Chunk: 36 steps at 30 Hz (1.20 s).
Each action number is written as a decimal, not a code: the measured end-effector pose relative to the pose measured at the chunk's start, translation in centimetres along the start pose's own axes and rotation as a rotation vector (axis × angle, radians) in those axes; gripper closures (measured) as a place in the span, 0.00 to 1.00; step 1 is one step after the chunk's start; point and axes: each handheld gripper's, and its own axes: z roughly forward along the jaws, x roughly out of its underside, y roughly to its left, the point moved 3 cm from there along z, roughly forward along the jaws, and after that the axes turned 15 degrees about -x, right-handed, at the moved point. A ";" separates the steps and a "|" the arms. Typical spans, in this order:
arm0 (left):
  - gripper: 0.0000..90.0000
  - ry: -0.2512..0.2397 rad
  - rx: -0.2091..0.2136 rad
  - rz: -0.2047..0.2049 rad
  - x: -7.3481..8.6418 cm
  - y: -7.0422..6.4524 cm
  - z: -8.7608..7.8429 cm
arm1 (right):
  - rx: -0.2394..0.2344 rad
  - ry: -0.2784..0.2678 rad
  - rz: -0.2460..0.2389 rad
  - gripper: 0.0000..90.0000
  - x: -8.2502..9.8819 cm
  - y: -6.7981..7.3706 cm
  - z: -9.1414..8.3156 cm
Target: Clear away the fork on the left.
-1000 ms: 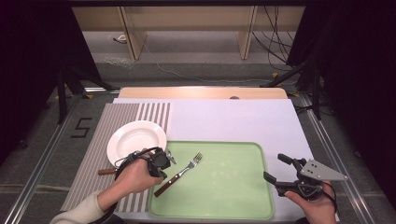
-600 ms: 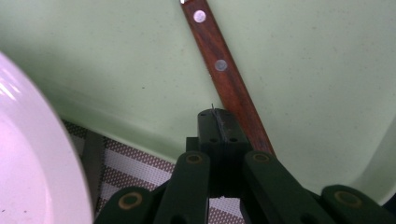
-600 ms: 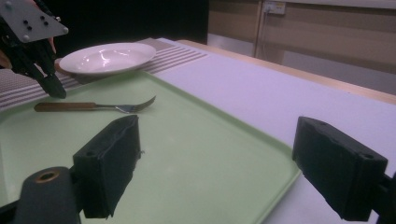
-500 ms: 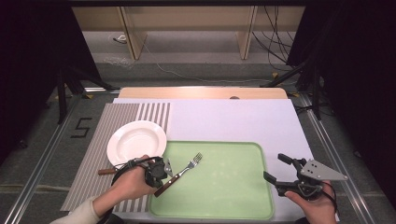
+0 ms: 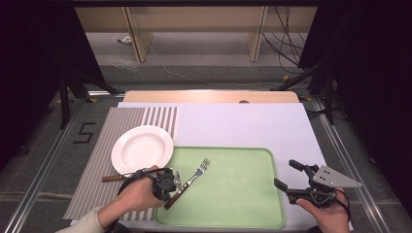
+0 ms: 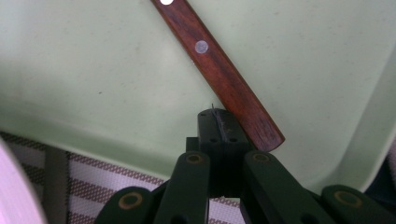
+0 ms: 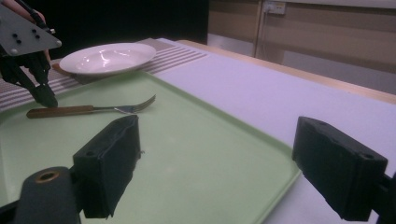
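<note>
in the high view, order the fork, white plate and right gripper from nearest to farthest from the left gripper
1. The fork: its wooden handle end lies right beside the left gripper, on the green tray.
2. The white plate: just beyond the left gripper, on the striped mat.
3. The right gripper: far across the tray, at its right edge.

Tray (image 5: pixel 243 213) sits on the table (image 5: pixel 243 126) near my edge, centre-right. Placemat (image 5: pixel 104 160) lies left of it, touching its left rim. Plate (image 5: pixel 142 148) rests on the placemat, just behind the tray's near-left corner. Fork (image 5: pixel 188 182) lies in the tray's left part, tines pointing away from me, handle end by the left rim. My left gripper (image 5: pixel 171 183) is beside that handle end; my right gripper (image 5: pixel 286 180) is at the tray's right rim.
</note>
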 end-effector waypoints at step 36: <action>0.97 -0.146 0.087 0.095 -4.0 -3.6 -0.4 | -0.002 0.001 0.000 0.18 0.0 0.0 0.0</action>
